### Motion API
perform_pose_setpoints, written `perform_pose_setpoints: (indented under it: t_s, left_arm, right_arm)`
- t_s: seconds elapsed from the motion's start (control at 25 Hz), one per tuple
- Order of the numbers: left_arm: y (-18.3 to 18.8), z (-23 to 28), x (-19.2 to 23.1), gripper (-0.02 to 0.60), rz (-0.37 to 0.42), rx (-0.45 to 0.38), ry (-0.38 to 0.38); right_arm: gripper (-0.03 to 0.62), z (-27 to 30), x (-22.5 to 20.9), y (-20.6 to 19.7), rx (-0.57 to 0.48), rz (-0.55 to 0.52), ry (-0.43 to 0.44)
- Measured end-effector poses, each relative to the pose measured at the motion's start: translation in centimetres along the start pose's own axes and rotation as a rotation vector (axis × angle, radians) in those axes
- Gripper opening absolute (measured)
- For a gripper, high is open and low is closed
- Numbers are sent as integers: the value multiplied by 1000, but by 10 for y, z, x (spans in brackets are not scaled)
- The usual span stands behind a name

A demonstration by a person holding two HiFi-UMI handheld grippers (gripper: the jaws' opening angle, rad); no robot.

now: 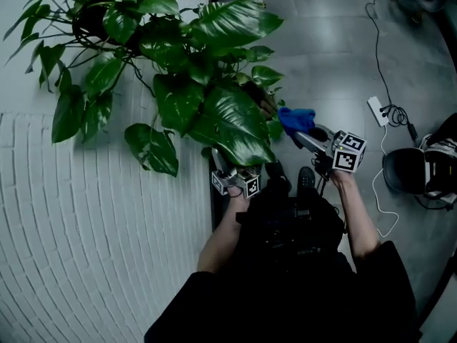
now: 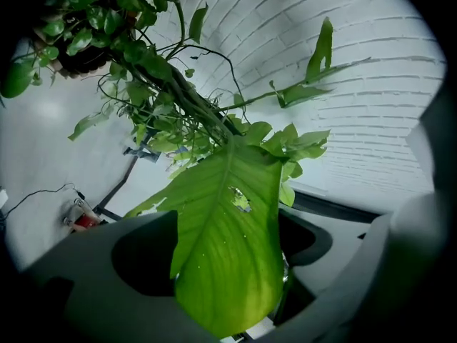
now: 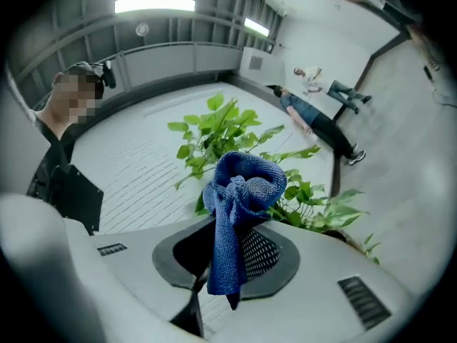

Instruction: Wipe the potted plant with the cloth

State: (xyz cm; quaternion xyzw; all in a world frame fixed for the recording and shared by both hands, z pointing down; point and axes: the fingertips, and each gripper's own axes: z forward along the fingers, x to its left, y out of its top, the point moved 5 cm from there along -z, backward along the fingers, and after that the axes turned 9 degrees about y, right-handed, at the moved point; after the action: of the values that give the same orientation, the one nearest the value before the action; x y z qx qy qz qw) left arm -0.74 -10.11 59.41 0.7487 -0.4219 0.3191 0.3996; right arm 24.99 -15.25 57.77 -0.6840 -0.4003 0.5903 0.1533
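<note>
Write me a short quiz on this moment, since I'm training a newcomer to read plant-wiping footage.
1. True or false: the right gripper is shut on a blue cloth.
2. What sits between the jaws of the left gripper? A) a leaf B) a cup C) nothing
3. Short answer: what flaw shows in that leaf beside its midrib?
Key: 1 true; 2 A; 3 a small hole.
</note>
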Motion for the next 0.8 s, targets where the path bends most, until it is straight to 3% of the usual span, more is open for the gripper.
perform_pose_setpoints:
  t_s: [0.12,0.24,0.52,0.8]
  left_arm:
    - [-13,-4,1,446,-3,37,15]
    - [-23,-2,0,446,-3,65,17]
    - [-33,0,-3,446,2,77,18]
    - [-29,-2,2,445,12,70,25]
  right_arm:
    - [106,9,-12,24,-40,-2,-33]
    - [106,38,-18,29,20,-21,2]
    - [106,79,-23,-43,271,37,148]
    - [106,43,1,-92,325,121,168]
